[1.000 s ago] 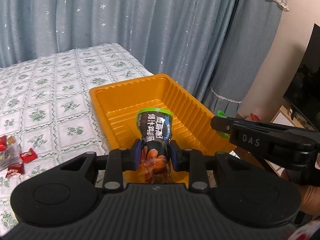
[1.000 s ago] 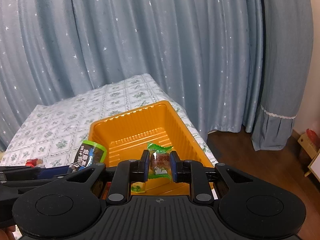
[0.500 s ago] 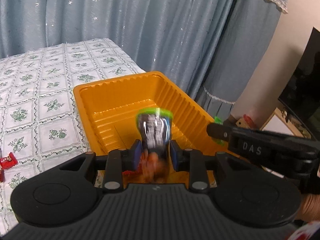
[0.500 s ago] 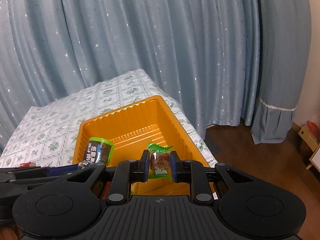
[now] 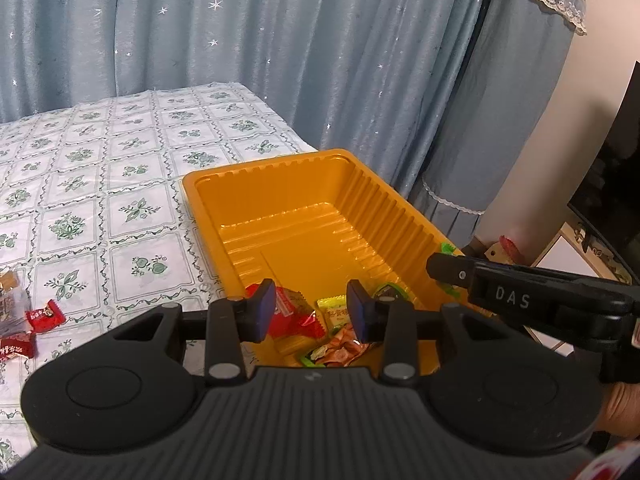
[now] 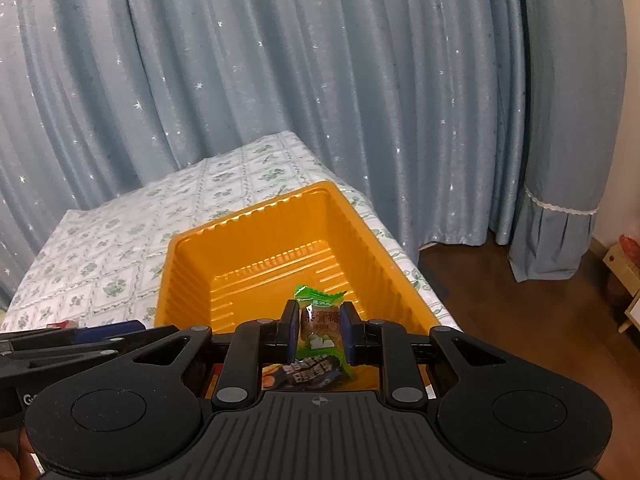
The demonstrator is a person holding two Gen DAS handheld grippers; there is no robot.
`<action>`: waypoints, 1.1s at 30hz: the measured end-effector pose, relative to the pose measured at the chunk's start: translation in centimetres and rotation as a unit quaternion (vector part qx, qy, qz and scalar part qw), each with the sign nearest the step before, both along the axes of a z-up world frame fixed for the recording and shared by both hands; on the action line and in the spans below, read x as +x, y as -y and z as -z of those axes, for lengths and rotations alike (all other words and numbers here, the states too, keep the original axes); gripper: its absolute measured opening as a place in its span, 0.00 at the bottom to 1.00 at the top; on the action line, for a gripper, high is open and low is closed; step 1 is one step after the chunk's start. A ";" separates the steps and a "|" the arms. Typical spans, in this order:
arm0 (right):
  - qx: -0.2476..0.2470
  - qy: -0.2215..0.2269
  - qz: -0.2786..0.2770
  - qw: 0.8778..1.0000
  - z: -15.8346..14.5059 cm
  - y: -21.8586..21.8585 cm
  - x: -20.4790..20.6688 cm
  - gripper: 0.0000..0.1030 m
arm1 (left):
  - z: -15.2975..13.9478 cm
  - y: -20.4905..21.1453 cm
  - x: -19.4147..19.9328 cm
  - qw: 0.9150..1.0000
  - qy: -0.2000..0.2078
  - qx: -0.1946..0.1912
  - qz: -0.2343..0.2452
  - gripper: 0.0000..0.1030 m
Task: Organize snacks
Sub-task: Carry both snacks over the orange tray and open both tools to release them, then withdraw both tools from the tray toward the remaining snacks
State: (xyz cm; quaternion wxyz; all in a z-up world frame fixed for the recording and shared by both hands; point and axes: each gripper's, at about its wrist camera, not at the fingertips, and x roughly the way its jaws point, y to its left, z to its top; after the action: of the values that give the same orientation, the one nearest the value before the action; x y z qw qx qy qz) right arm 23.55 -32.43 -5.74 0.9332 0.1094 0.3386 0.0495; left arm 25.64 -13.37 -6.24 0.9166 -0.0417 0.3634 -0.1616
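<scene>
My left gripper (image 5: 311, 312) hangs over the near end of the orange tray (image 5: 260, 168). Its jaws are opening and nothing is between them. Below them the dark snack packet (image 5: 344, 346) lies in the tray beside a red packet (image 5: 294, 314) and a yellow-green one (image 5: 335, 312). My right gripper (image 6: 319, 316) is shut on a green candy packet (image 6: 319, 332), held over the tray (image 6: 248, 216). The dark packet (image 6: 310, 372) shows just under it. The right gripper (image 5: 440, 270) also reaches in from the right in the left wrist view.
Loose red candies (image 5: 44, 314) and a clear wrapper (image 5: 10, 294) lie on the flowered tablecloth (image 5: 120, 184) left of the tray. Blue curtains hang close behind. The table's right edge drops to a wooden floor (image 6: 540, 320), with a low cabinet (image 5: 580, 248) and a dark screen beyond.
The dark packet has left my left gripper's jaws and now lies in the tray. Those jaws have spread apart. My right gripper still holds the green candy in about the same place.
</scene>
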 end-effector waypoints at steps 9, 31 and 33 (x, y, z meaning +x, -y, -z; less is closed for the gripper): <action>0.009 0.004 -0.006 1.000 -0.3 -0.6 0.4 0.22 | -0.1 -0.3 -0.2 1.000 0.000 -0.002 -0.006 0.34; 0.052 0.030 0.034 0.998 -3.5 0.4 -4.7 0.55 | -2.7 -4.2 -5.7 0.998 0.006 -0.014 -0.060 0.50; 0.053 0.034 0.037 0.997 -4.0 0.2 -5.8 0.55 | -3.3 -4.7 -6.8 0.998 0.010 -0.010 -0.067 0.54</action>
State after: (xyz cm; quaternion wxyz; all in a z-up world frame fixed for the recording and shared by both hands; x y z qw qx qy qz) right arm 17.77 -32.59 -1.70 0.9384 0.1688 0.2992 0.0367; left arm 18.84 -8.62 -2.96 0.9284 -0.0737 0.3490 -0.1040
